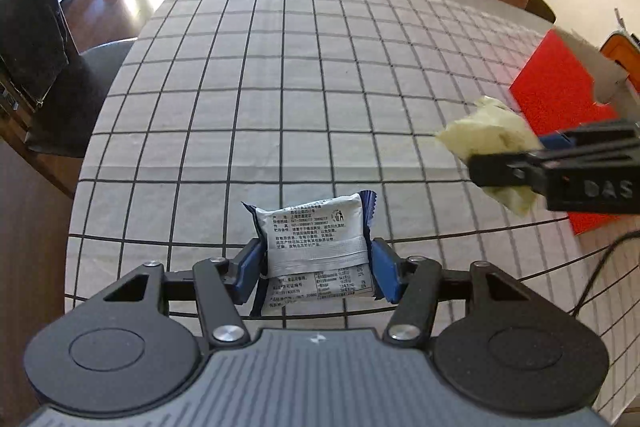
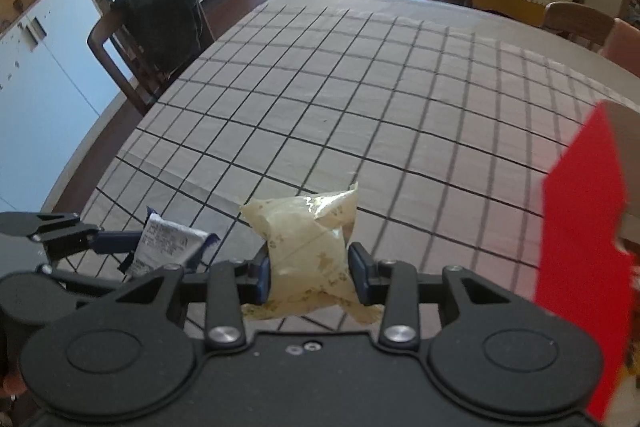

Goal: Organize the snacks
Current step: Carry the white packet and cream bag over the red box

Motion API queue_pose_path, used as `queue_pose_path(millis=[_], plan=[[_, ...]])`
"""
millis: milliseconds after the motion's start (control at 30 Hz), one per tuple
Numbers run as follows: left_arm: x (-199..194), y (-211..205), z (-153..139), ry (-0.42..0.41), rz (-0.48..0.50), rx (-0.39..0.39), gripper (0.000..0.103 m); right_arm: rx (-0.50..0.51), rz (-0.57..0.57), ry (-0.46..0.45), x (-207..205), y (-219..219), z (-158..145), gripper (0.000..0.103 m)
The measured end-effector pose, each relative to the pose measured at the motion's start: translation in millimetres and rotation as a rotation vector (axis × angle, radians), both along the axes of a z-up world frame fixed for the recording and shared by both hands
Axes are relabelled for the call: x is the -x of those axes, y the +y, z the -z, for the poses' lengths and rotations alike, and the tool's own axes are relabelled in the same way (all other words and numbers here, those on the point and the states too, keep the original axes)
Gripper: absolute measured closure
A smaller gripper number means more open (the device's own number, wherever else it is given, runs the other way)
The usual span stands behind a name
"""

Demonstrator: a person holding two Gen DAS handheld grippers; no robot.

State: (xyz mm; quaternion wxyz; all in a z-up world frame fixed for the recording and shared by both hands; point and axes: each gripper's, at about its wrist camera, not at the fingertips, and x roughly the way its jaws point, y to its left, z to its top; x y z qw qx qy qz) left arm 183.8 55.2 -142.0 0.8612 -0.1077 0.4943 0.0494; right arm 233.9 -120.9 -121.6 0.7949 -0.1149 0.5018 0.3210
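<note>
My left gripper (image 1: 318,265) is shut on a white and dark-blue snack packet (image 1: 318,239) with printed text, held above the checked tablecloth. My right gripper (image 2: 310,269) is shut on a pale yellow snack packet (image 2: 308,243), also held above the table. In the left wrist view the right gripper (image 1: 500,163) comes in from the right with the yellow packet (image 1: 486,133), close to a red open box (image 1: 560,99). In the right wrist view the left gripper (image 2: 132,241) and its white packet (image 2: 168,241) are at lower left, and the red box (image 2: 584,239) stands close on the right.
The table (image 1: 300,87) has a grey cloth with a black grid. A dark chair (image 2: 156,27) stands at its left side and wooden chairs (image 2: 580,23) at the far right. A black cable (image 1: 600,267) lies at the table's right edge.
</note>
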Motion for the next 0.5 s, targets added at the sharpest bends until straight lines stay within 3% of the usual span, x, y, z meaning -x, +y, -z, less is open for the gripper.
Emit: queue_pose_path(millis=[500], plan=[[-4.0, -57.0, -78.9, -0.13, 0.084, -0.009, 0.045, -0.062, 0.109, -0.136, 23.0, -91.7, -78.3, 0.065]])
